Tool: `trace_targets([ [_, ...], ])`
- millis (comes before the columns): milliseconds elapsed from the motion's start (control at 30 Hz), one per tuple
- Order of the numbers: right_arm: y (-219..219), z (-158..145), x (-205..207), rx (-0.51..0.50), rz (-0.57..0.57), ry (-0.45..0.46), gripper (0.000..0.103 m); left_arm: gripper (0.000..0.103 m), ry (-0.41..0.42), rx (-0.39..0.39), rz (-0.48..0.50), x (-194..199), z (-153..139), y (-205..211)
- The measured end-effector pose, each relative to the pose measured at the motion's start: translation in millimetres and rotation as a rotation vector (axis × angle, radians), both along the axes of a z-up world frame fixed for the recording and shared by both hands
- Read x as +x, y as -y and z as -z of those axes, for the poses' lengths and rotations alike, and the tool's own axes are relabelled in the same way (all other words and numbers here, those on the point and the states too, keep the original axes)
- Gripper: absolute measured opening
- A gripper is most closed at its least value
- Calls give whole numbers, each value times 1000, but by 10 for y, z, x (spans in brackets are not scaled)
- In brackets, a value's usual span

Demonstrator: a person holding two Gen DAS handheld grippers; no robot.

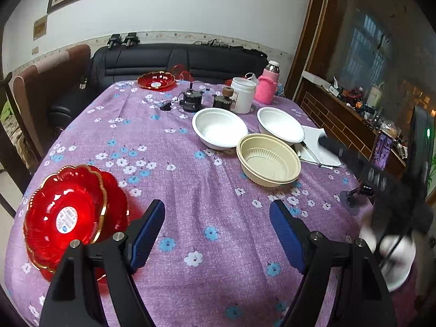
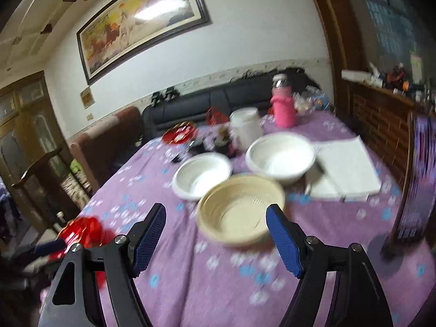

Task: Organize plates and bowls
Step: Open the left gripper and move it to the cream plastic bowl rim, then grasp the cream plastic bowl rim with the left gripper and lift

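A stack of red plates [image 1: 73, 215] with gold rims lies at the table's near left, just left of my open, empty left gripper [image 1: 217, 212]. Another red plate [image 1: 156, 80] sits at the far end. Two white bowls [image 1: 219, 126] [image 1: 280, 124] and a beige bowl [image 1: 268, 159] stand right of the middle. In the blurred right wrist view my right gripper [image 2: 216, 216] is open and empty above the cloth, the beige bowl [image 2: 239, 209] just beyond its fingertips, the white bowls [image 2: 201, 175] [image 2: 280, 156] behind it and the red plates [image 2: 81, 230] at the left.
The table has a purple flowered cloth [image 1: 190, 185]. A white jar [image 1: 242, 94], a pink bottle [image 1: 268, 83], small dark gadgets [image 1: 193, 99] and a notebook with a pen [image 1: 316, 147] lie on it. A black sofa [image 1: 177, 60] stands behind, a chair [image 1: 46, 81] at the left.
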State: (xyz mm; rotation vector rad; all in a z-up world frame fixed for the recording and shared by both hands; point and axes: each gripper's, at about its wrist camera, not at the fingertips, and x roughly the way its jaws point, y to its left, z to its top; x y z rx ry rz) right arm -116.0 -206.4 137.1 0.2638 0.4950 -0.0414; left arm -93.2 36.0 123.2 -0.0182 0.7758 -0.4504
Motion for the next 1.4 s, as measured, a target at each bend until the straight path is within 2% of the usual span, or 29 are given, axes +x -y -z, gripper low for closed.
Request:
trace_targets([
  [200, 380, 43, 354, 43, -24, 5, 80, 78, -26, -7, -74, 143, -48, 60],
  [300, 586, 247, 442, 126, -15, 15, 80, 78, -41, 5, -108, 235, -2, 87],
  [333, 637, 318, 465, 156, -11, 1, 79, 78, -49, 13, -109, 280, 31, 122],
  [400, 704, 451, 532, 187, -23, -57, 65, 78, -64, 27, -107, 367, 97, 201],
  [500, 778, 594, 580, 196, 7, -95, 59, 78, -107, 4, -118, 575, 216, 334],
  [600, 790, 752, 681, 214, 14, -149, 56, 78, -207, -83, -144, 859, 384, 462],
  [700, 742, 891, 795, 194, 22, -211, 56, 78, -281, -128, -134, 999, 523, 597],
  [767, 701, 969, 876, 178, 18, -246, 56, 78, -289, -116, -140, 1010, 593, 673],
  [867, 698, 1061, 956, 226, -5, -262, 56, 78, -321, -93, -139, 1068, 734, 779],
  [933, 691, 1098, 974, 252, -24, -267, 45, 78, -337, -98, -148, 1120, 784, 798],
  [967, 690, 1126, 982, 263, -33, -281, 30, 78, -341, -98, -154, 1142, 801, 799],
  [1000, 693, 1157, 988, 281, -46, -293, 20, 78, -340, -96, -157, 1156, 803, 793],
  [1100, 694, 1206, 966, 370, -112, -313, 11, 78, -337, -88, -179, 1206, 820, 742],
  [1267, 592, 1179, 933, 376, -179, -316, 10, 78, -331, -59, -205, 1312, 846, 681],
  [1400, 568, 1253, 966, 425, -203, -346, 10, 78, -342, -19, -194, 1430, 935, 805],
])
